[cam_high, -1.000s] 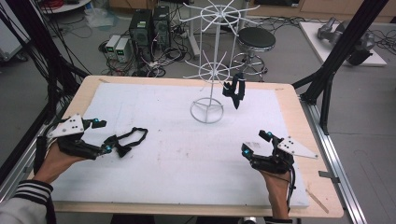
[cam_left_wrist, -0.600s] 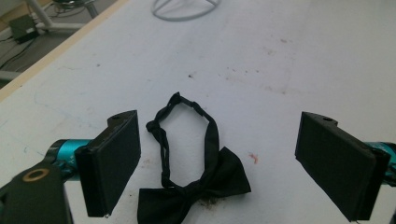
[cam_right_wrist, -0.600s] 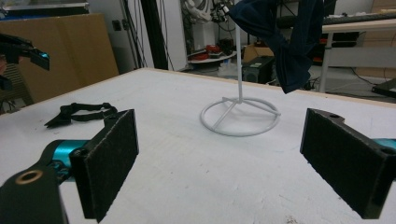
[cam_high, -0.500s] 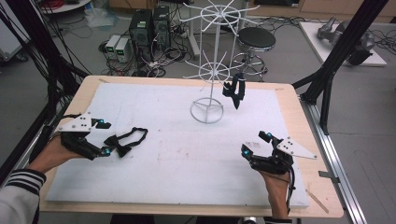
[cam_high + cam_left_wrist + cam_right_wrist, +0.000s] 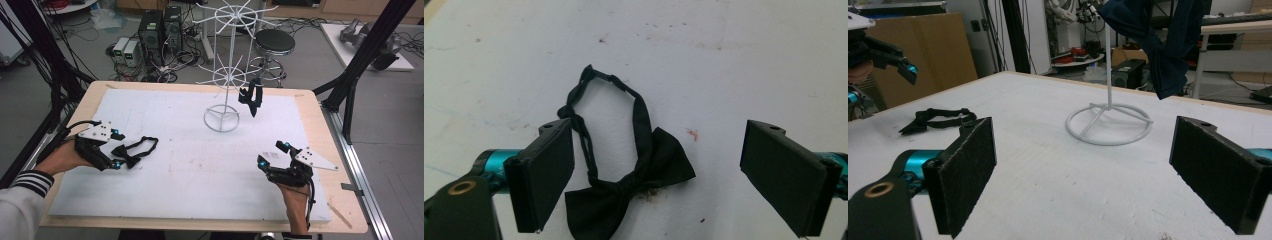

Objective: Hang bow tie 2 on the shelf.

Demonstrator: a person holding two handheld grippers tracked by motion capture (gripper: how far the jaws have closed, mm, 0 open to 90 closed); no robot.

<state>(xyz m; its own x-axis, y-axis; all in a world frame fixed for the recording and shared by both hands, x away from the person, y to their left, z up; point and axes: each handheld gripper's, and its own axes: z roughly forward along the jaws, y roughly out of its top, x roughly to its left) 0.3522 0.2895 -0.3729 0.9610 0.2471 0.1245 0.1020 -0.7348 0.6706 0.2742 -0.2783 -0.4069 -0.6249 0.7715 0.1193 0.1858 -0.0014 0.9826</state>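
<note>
A black bow tie (image 5: 131,152) lies flat on the white mat (image 5: 190,165) that covers the tabletop (image 5: 320,125), well to the left of the white wire rack (image 5: 222,95) and nearer the person's edge than the rack's ring base. Its neck strap curls away in a loop toward the rack side, while the bow itself sits at the end nearest the left hand-held gripper (image 5: 119,149).

In the left gripper view the jaws stand wide apart on either side of the bow tie (image 5: 624,175); the bow lies on the mat between them and neither pad presses on it. The left pad overlaps the strap in that view, though whether it actually touches the strap is hard to tell from this angle. The left hand-held gripper (image 5: 659,175) has hold of nothing.

The right hand-held gripper (image 5: 272,155) rests well to the right of the rack and close to the person's edge of the mat, its jaws spread wide with only bare mat between them. In the right gripper view the rack's ring base (image 5: 1109,125) stands ahead of the open jaws, and a second dark bow tie (image 5: 1153,40) hangs from the rack's lower tier (image 5: 229,77), clear of the mat. The same hanging tie (image 5: 250,97) shows in the high view just right of the rack's pole.
</note>
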